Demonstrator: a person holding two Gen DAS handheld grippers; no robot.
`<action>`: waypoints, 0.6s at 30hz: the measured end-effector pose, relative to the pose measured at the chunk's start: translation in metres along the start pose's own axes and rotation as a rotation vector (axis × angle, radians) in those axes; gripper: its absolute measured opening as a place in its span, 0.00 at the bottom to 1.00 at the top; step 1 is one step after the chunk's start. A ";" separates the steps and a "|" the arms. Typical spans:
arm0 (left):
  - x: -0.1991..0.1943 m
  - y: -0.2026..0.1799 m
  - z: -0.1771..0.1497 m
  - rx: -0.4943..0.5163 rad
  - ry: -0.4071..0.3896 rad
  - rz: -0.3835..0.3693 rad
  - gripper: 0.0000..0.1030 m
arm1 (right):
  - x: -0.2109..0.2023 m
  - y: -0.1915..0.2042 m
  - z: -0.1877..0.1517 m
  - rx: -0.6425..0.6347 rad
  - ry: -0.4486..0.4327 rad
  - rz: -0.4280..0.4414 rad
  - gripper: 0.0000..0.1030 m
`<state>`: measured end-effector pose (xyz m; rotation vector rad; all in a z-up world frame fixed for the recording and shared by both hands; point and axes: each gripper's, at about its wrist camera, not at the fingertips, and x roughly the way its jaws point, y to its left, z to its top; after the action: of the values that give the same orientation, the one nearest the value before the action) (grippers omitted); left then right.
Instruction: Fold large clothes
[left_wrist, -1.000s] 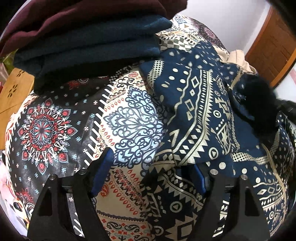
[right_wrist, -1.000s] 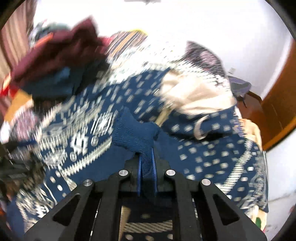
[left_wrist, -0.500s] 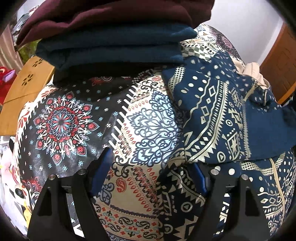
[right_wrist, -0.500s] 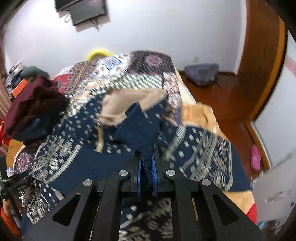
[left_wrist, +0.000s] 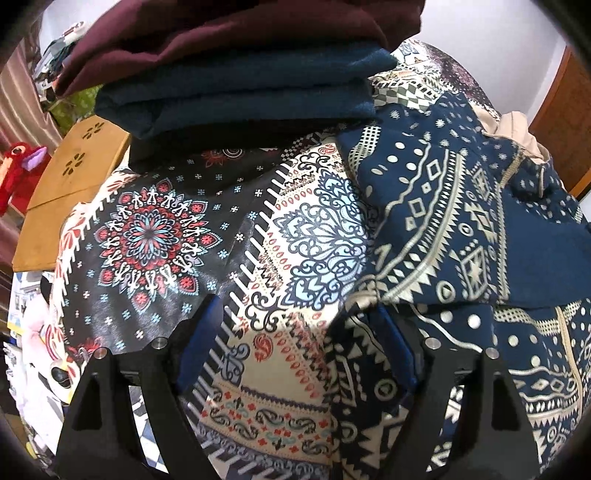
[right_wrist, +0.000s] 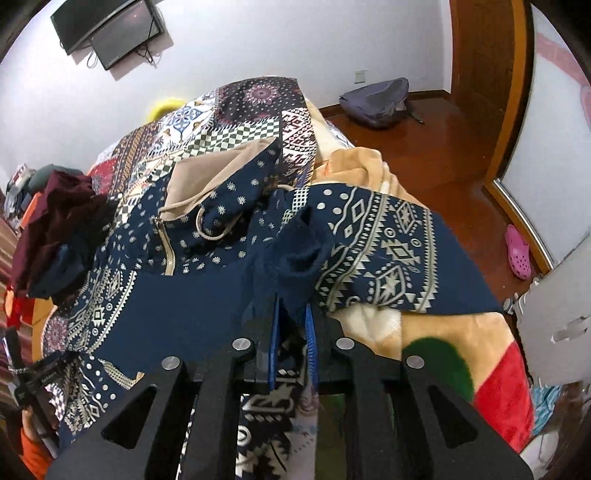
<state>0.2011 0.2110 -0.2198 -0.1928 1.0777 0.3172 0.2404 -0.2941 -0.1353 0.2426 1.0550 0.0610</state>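
A navy hooded garment with cream geometric print (left_wrist: 443, 229) lies spread on the patterned bedspread (left_wrist: 314, 236). Its beige-lined hood (right_wrist: 214, 173) is at the far end. My right gripper (right_wrist: 291, 301) has the garment's plain navy sleeve cuff (right_wrist: 299, 254) between its blue pads; its jaws are opening a little, and the cuff still fills the gap. The printed sleeve (right_wrist: 388, 251) stretches to the right over the blanket. My left gripper (left_wrist: 295, 317) hovers over the bedspread at the garment's left edge. Its jaws are wide and opening, and the hem drapes over its right finger.
A stack of folded maroon and navy clothes (left_wrist: 236, 85) sits at the far left of the bed. A wooden board (left_wrist: 66, 184) borders the left side. A beige, red and green blanket (right_wrist: 443, 332) covers the right. A backpack (right_wrist: 376, 99) and pink slipper (right_wrist: 517, 251) lie on the floor.
My right gripper has swung to the right with the cuff, drawing the sleeve out over the blanket, and its pads have parted slightly. The left gripper has barely moved.
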 end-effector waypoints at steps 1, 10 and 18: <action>-0.005 -0.002 -0.001 0.004 -0.005 -0.003 0.79 | -0.003 -0.002 0.001 0.003 -0.009 -0.001 0.12; -0.061 -0.027 0.017 0.061 -0.115 -0.033 0.79 | -0.039 -0.047 0.012 0.102 -0.106 -0.009 0.42; -0.088 -0.081 0.048 0.122 -0.197 -0.130 0.81 | -0.040 -0.116 0.010 0.290 -0.087 -0.018 0.52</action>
<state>0.2311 0.1354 -0.1195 -0.1187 0.8816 0.1498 0.2220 -0.4155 -0.1231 0.4934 0.9774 -0.1187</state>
